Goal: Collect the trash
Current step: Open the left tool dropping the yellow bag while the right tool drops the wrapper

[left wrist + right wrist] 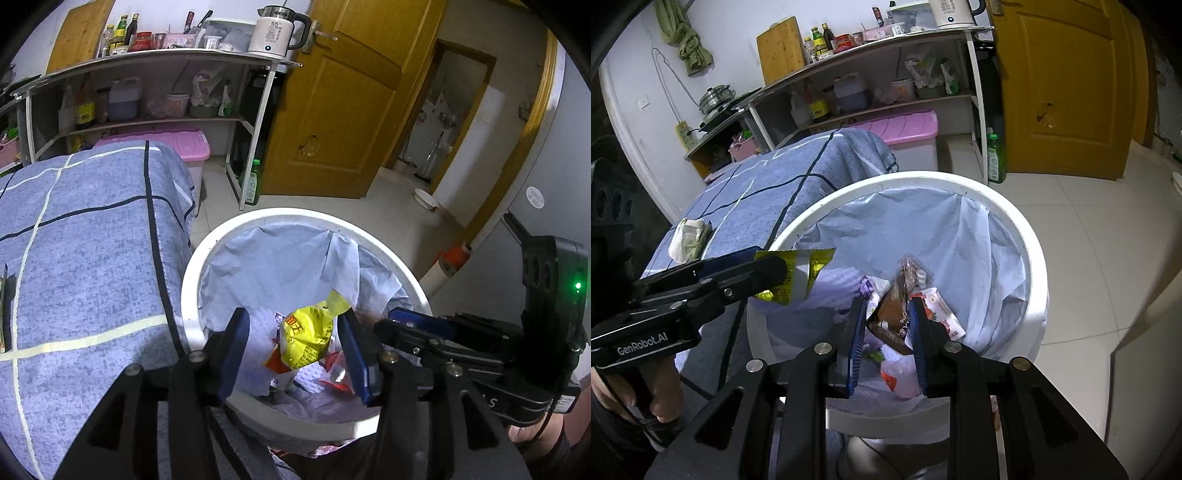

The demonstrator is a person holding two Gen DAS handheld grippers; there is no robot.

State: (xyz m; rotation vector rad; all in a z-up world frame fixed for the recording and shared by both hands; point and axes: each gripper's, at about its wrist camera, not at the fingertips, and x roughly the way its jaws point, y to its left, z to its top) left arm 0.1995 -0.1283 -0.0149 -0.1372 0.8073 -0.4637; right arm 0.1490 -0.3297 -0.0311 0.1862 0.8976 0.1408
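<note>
A white round bin (280, 216) (923, 177) with a pale blue liner stands beside the cloth-covered table, several wrappers lying in it. Both grippers hang over its mouth. My left gripper (293, 315) (775, 266) is open; a crumpled yellow wrapper (306, 339) (798, 273) sits between its jaws, leaning on the right pad with a clear gap to the left pad. My right gripper (887, 302) (402, 321) is shut on a brown clear-film wrapper (894, 314), pinched between both blue pads. A crumpled white-green packet (687, 240) lies on the cloth.
The table's blue checked cloth (92, 240) (768, 192) hangs against the bin's left side. Behind stand a metal shelf rack (155, 59), a pink-lidded box (177, 144), a green bottle (995, 158) and a wooden door (351, 92). Pale floor tiles (1089, 240) lie to the right.
</note>
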